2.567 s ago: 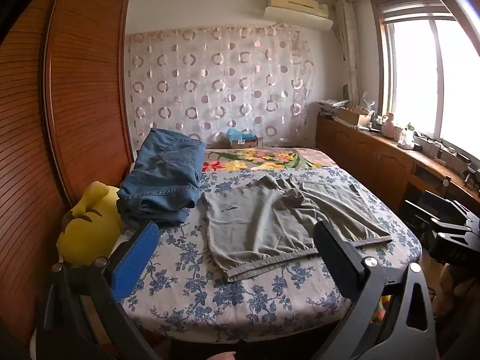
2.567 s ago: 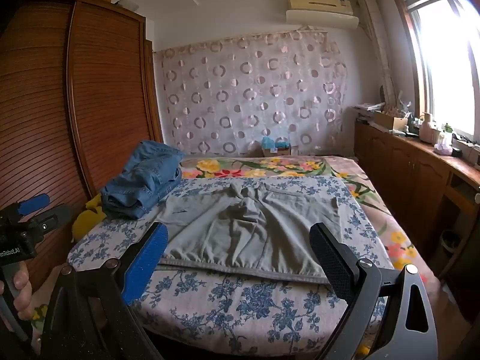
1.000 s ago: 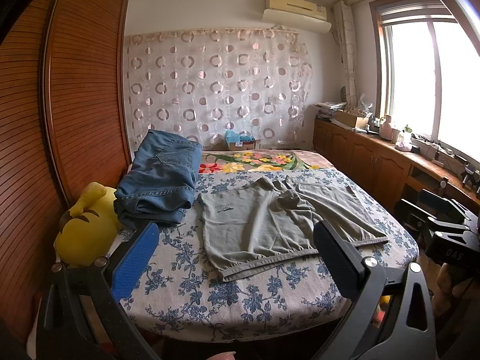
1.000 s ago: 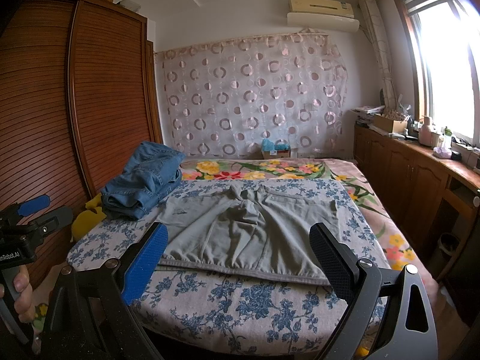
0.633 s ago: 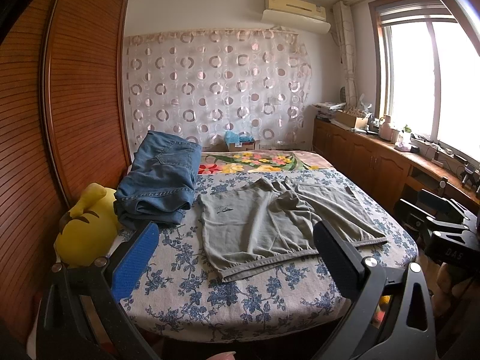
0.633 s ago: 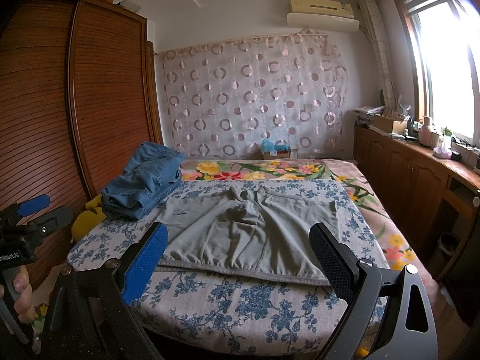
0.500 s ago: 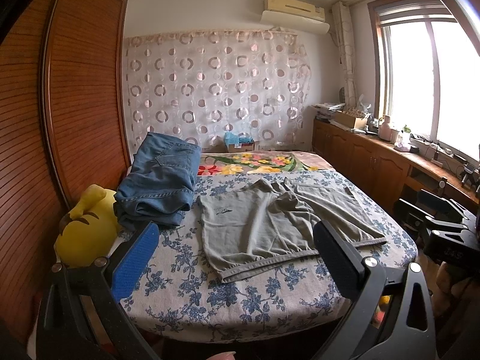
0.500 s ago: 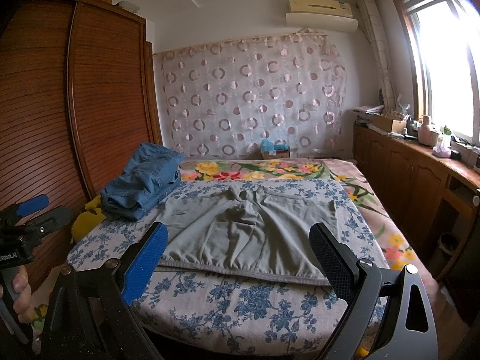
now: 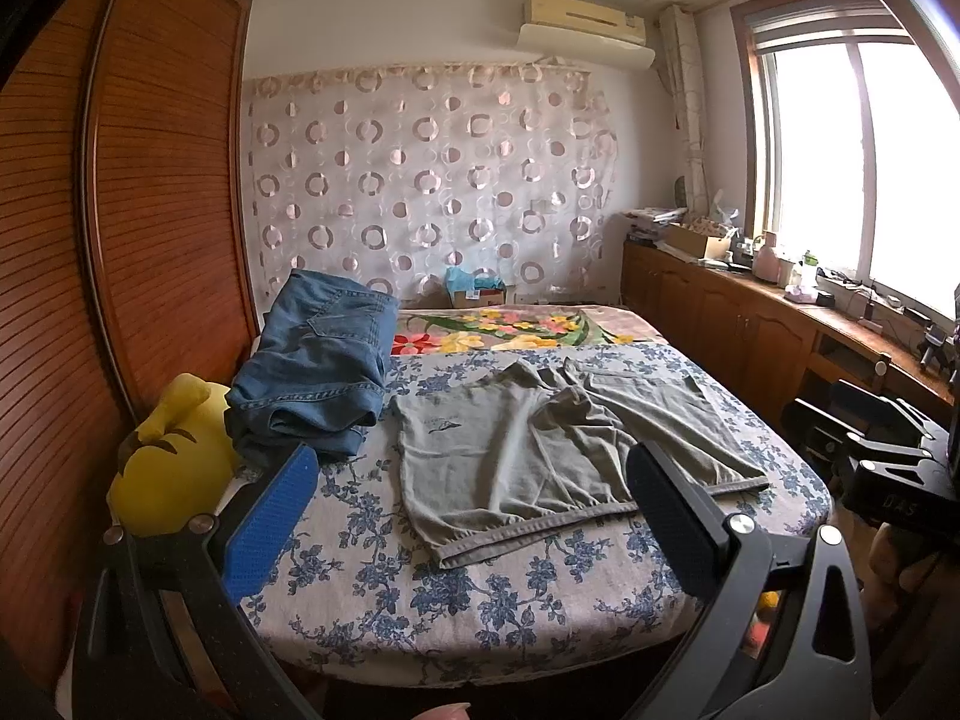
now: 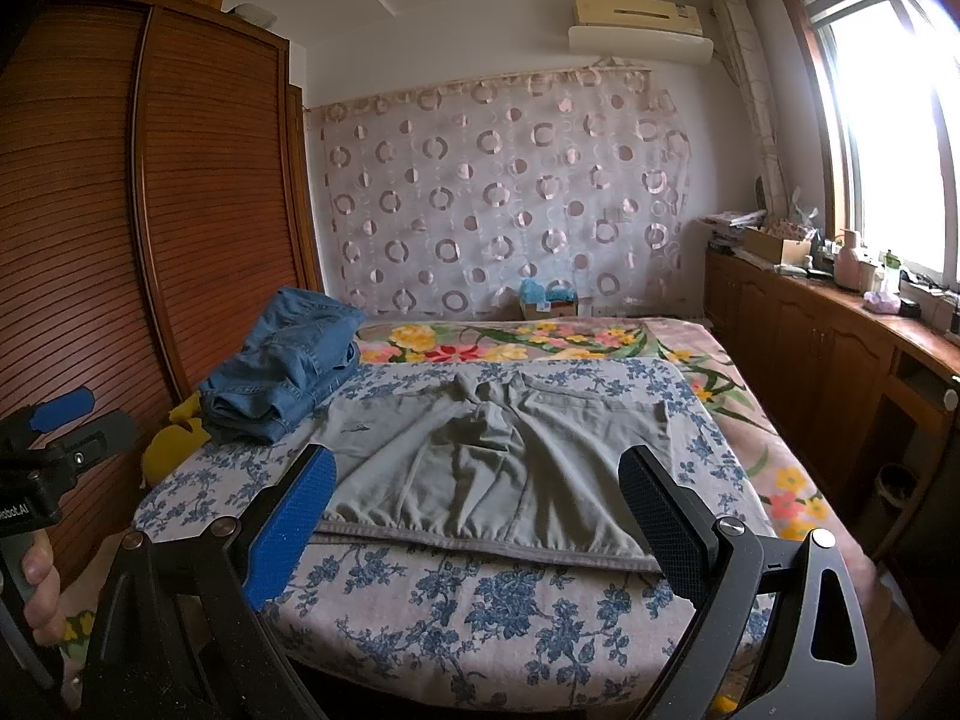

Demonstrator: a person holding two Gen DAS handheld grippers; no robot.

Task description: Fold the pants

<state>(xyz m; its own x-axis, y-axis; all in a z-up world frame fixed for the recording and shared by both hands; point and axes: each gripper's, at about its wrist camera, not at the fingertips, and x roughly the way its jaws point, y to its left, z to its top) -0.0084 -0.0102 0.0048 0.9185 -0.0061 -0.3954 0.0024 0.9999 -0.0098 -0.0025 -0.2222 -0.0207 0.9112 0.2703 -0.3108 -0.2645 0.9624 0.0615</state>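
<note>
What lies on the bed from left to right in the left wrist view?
Yellow plush toy → folded jeans → grey pants spread flat.

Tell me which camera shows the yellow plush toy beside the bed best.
The left wrist view: the yellow plush toy shows nearly whole there, beside the folded jeans. In the right wrist view only a yellow sliver shows, below the jeans.
</note>
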